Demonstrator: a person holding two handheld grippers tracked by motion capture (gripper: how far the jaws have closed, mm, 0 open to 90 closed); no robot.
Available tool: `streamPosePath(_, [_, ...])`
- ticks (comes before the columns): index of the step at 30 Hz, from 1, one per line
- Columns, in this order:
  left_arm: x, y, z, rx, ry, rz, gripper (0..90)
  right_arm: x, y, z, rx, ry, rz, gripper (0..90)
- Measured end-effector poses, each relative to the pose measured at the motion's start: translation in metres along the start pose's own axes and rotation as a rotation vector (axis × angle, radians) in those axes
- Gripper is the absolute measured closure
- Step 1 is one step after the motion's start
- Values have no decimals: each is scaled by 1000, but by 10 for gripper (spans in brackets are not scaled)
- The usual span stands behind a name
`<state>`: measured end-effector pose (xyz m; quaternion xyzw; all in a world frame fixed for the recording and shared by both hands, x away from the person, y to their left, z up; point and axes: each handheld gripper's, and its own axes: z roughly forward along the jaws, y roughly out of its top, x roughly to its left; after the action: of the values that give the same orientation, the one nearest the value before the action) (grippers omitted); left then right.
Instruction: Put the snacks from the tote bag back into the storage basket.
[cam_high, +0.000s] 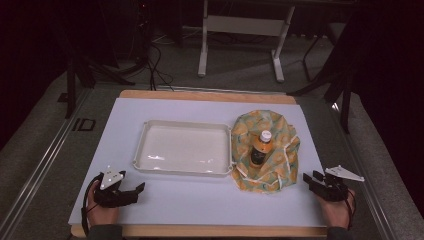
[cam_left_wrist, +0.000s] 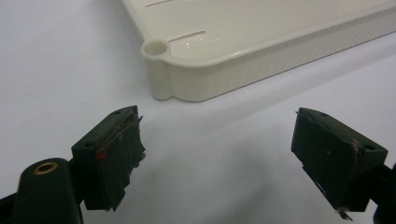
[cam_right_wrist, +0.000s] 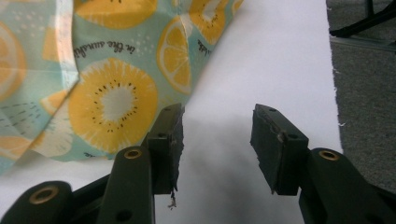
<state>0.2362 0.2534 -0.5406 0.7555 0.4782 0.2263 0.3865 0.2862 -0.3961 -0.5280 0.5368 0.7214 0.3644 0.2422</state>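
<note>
A cream plastic tray (cam_high: 150, 160) lies empty on the white sheet, left of centre. To its right a fruit-print cloth bag (cam_high: 280, 165) lies spread out, with an orange drink bottle (cam_high: 260, 147) with a white cap lying on it. My left gripper (cam_high: 136, 191) rests at the front left, jaws open and empty; in the left gripper view the tray's corner (cam_left_wrist: 156, 49) sits just beyond the jaws. My right gripper (cam_high: 311, 180) rests at the front right beside the bag, jaws apart with nothing between them. The bag's cloth (cam_right_wrist: 112, 102) lies left of its jaws.
The white sheet (cam_high: 200, 200) covers a wooden board (cam_high: 200, 231) on a grey table. The sheet's right edge (cam_right_wrist: 332, 70) runs close to my right gripper. Table legs and cables stand on the floor beyond the far edge.
</note>
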Motion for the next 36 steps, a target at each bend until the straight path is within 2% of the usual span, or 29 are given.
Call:
streamPosePath(3, [0, 0, 0, 0, 1, 1, 165, -1, 3, -4, -6, 13, 9, 545])
streamPosePath(16, [0, 0, 0, 0, -2, 2, 165, 4, 12, -8, 31, 48, -41, 550])
streamPosePath(21, [-1, 0, 0, -1, -1, 6, 165, 9, 20, -9, 52, 63, -90, 605])
streamPosePath(30, [-1, 0, 0, -3, -1, 6, 166, 16, 37, -10, 86, 56, -157, 606])
streamPosePath(36, [-1, 0, 0, -4, -3, 5, 165, 19, 46, -12, 112, 60, -183, 602])
